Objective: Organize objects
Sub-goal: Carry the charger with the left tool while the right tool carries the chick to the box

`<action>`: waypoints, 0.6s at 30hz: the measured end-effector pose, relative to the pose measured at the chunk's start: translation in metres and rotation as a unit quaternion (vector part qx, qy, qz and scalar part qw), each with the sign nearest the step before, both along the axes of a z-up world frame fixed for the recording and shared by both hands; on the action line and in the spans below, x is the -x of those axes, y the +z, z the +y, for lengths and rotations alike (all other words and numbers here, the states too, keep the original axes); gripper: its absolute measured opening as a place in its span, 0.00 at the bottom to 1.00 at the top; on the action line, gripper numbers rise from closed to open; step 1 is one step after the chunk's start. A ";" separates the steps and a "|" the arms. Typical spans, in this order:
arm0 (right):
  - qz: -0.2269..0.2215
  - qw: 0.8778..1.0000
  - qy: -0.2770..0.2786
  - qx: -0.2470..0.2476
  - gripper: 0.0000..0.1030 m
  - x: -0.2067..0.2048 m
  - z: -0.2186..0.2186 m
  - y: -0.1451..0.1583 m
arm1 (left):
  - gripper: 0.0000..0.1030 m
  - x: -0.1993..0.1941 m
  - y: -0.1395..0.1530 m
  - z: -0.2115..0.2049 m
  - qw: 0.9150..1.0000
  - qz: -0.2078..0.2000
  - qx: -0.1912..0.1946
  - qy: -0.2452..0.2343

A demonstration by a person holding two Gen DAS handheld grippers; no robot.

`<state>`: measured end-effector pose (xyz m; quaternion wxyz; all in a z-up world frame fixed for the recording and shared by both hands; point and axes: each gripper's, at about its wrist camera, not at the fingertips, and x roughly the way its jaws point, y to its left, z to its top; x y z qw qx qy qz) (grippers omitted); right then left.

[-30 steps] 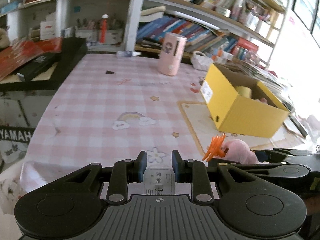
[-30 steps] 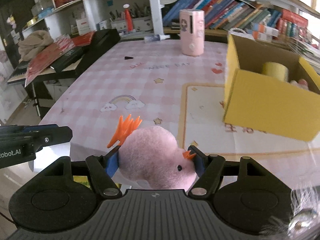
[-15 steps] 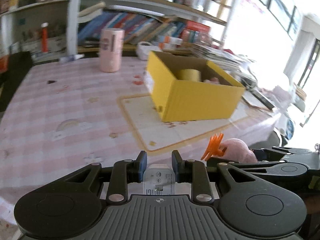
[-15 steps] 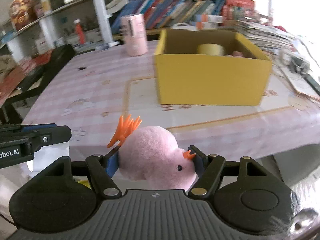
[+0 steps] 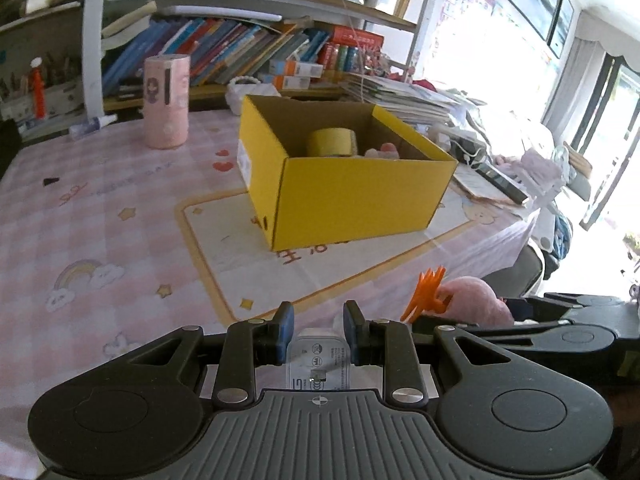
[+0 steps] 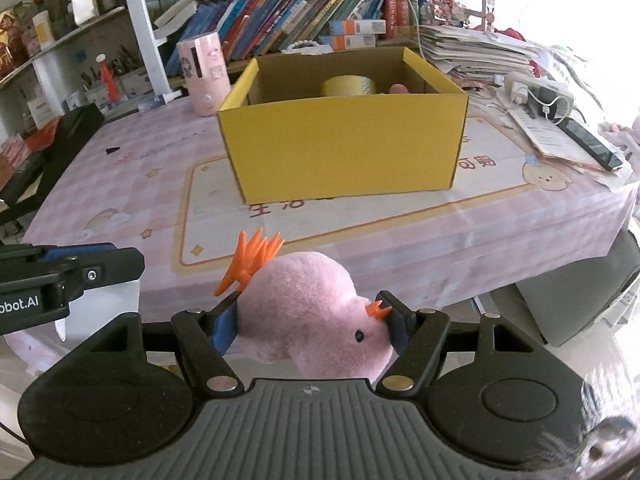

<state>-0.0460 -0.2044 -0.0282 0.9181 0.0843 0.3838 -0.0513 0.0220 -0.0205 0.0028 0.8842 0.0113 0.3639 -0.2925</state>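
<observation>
My left gripper [image 5: 319,320] is shut on a small white charger plug [image 5: 319,364] near the table's front edge. My right gripper [image 6: 312,316] is shut on a pink plush bird [image 6: 316,312] with orange crest and beak; the bird also shows in the left wrist view [image 5: 468,300]. An open yellow cardboard box [image 6: 344,140] stands ahead on the table, also in the left wrist view [image 5: 352,196]. Inside it lie a roll of yellow tape [image 6: 349,86] and a pink item [image 5: 388,149]. Both grippers are short of the box, the left gripper [image 6: 72,280] to the left.
A pink cylinder container [image 5: 167,101] stands behind the box to the left. A small bottle [image 5: 92,124] lies near the back edge. Papers, a phone [image 6: 592,144] and a power strip [image 6: 536,94] lie right of the box. Bookshelves [image 6: 304,20] stand behind the pink checked tablecloth [image 5: 100,216].
Both grippers have swung to the right and moved toward the yellow box, which now sits more centrally ahead. Both still hold their objects.
</observation>
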 end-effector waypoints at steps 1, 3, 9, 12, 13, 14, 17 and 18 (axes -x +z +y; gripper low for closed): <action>-0.001 1.000 -0.002 -0.001 0.67 -0.003 -0.003 0.001 | 0.24 -0.002 0.001 -0.003 1.000 -0.001 -0.001 -0.001; -0.003 1.000 -0.003 -0.002 0.67 -0.008 -0.009 0.003 | 0.24 -0.007 0.002 -0.008 1.000 -0.004 -0.001 0.000; -0.016 1.000 0.006 0.005 0.67 -0.026 -0.023 0.010 | 0.24 -0.023 0.010 -0.019 1.000 -0.022 0.005 0.010; -0.034 0.999 0.004 0.010 0.67 -0.033 -0.031 0.019 | 0.24 -0.032 0.018 -0.026 0.999 -0.039 0.008 0.012; -0.041 0.999 0.002 0.011 0.67 -0.037 -0.034 0.022 | 0.24 -0.034 0.020 -0.028 0.999 -0.044 0.010 0.012; -0.047 0.999 0.000 0.012 0.67 -0.040 -0.038 0.026 | 0.24 -0.038 0.023 -0.031 0.999 -0.051 0.012 0.013; -0.066 0.998 -0.011 0.012 0.67 -0.051 -0.052 0.038 | 0.24 -0.050 0.031 -0.039 0.998 -0.062 0.017 0.013; -0.071 0.997 -0.013 0.012 0.67 -0.055 -0.056 0.042 | 0.24 -0.054 0.033 -0.042 0.998 -0.064 0.017 0.013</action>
